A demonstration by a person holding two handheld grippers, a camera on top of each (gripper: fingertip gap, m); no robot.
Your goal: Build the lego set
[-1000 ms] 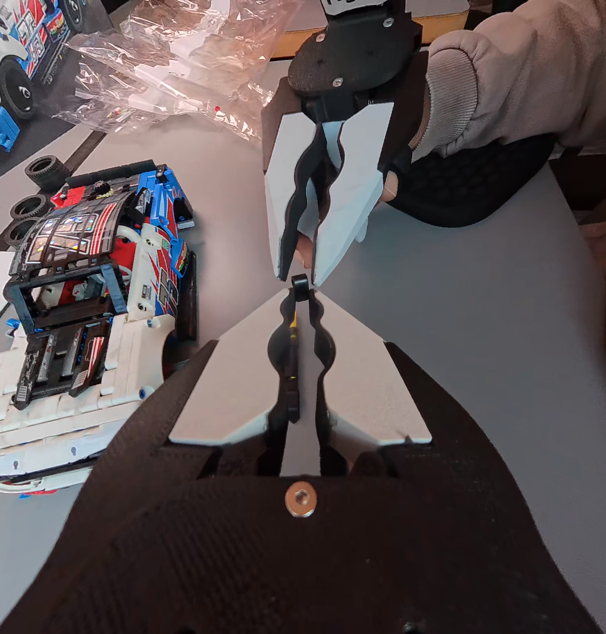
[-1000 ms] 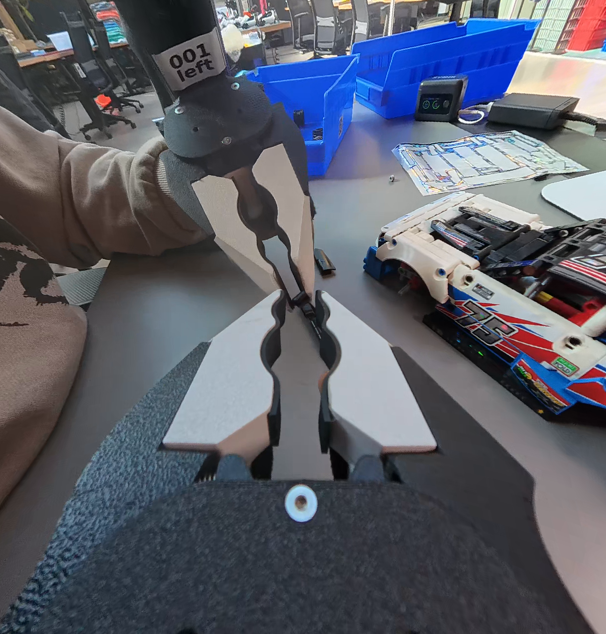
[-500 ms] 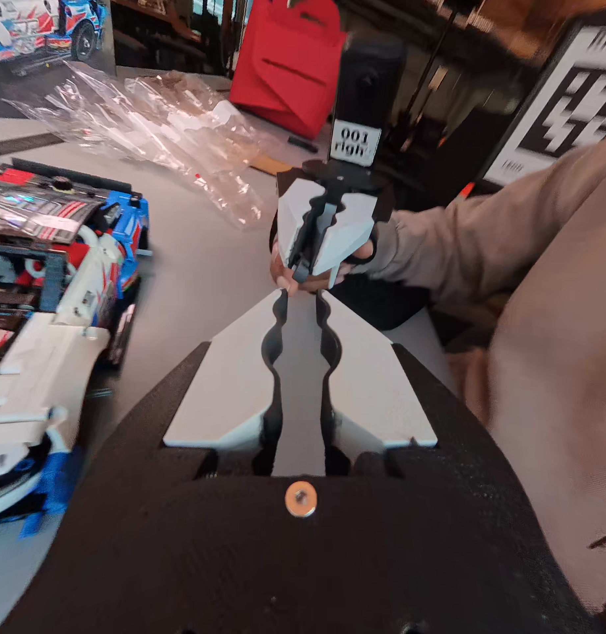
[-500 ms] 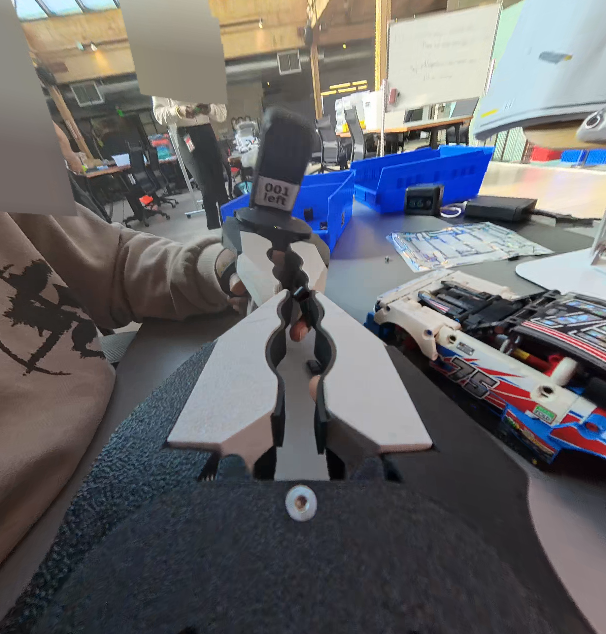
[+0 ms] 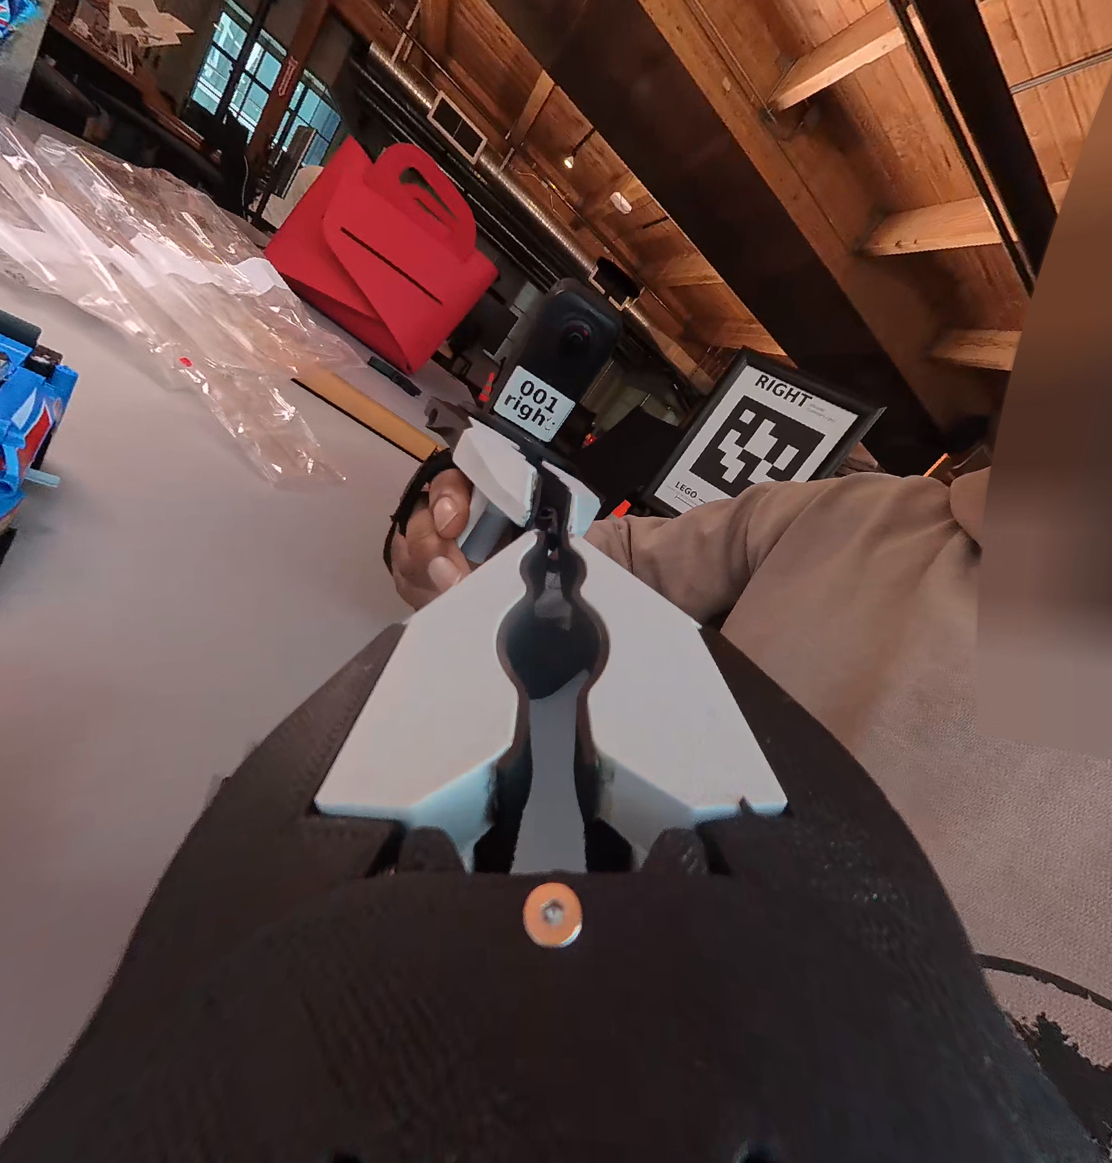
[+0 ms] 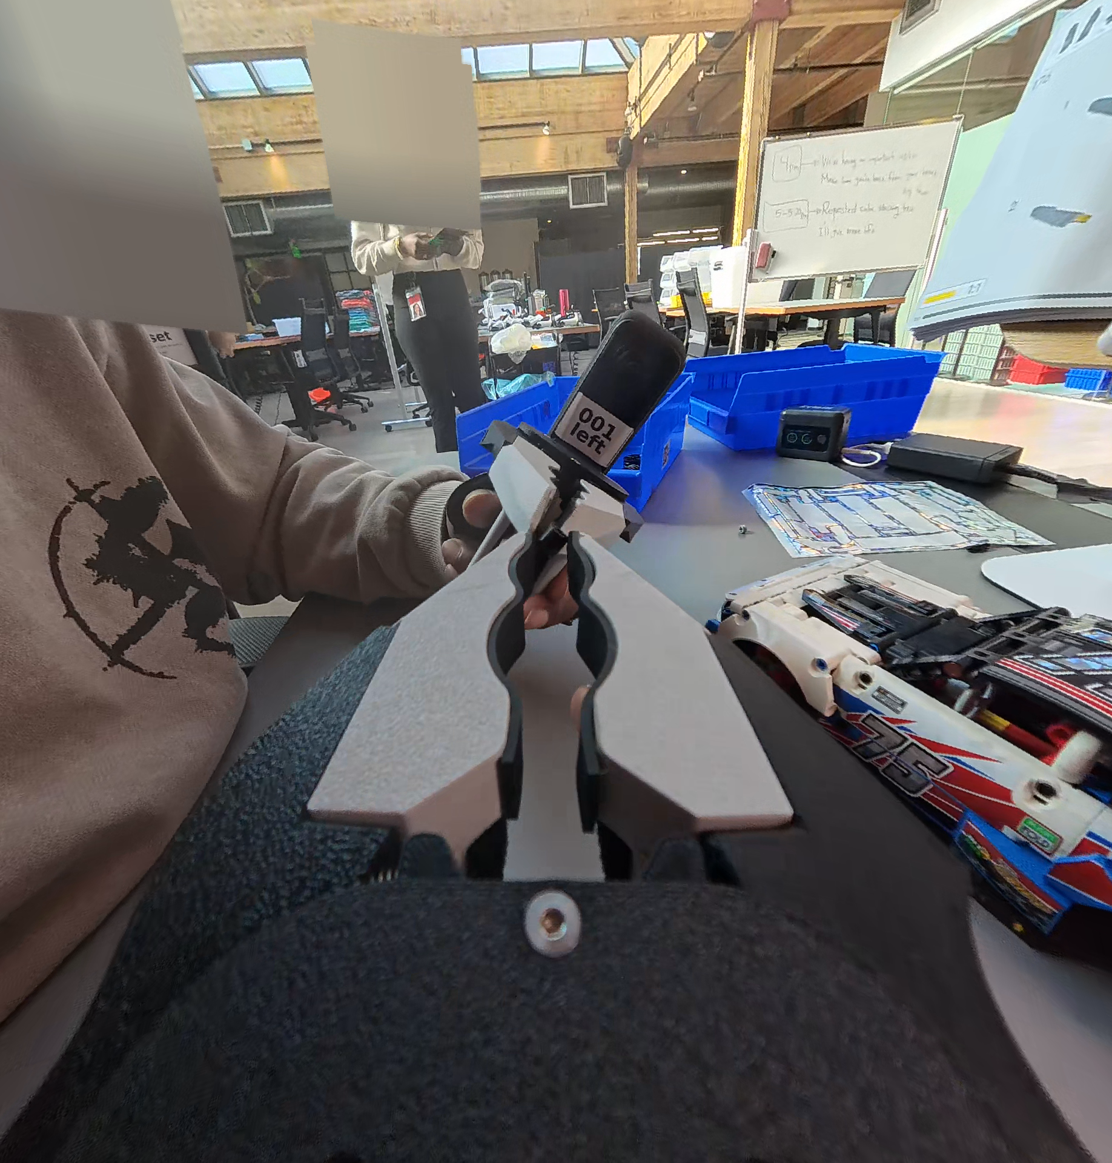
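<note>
My left gripper (image 5: 548,540) and right gripper (image 6: 550,542) meet tip to tip, raised above the grey table (image 5: 163,566). A small thin black lego piece (image 5: 550,525) sits between the two sets of tips, and both grippers look shut on it. In the left wrist view the right gripper (image 5: 544,503) faces me. In the right wrist view the left gripper (image 6: 560,503) faces me. The white, blue and red lego race car (image 6: 918,692) stands on the table to the right; its blue end shows in the left wrist view (image 5: 12,428).
Clear plastic bags (image 5: 163,302) and a red box (image 5: 383,270) lie at the far left. Blue bins (image 6: 811,396), a sticker sheet (image 6: 874,516), a power brick (image 6: 953,456) and a white lamp base (image 6: 1069,579) sit behind the car. A person (image 6: 434,314) stands beyond the table. The tips of both grippers are at nearly the same place.
Both grippers have risen and tilted up off the table. My left gripper opened half a second ago and has closed again at the tips. The right gripper has narrowed on the black piece.
</note>
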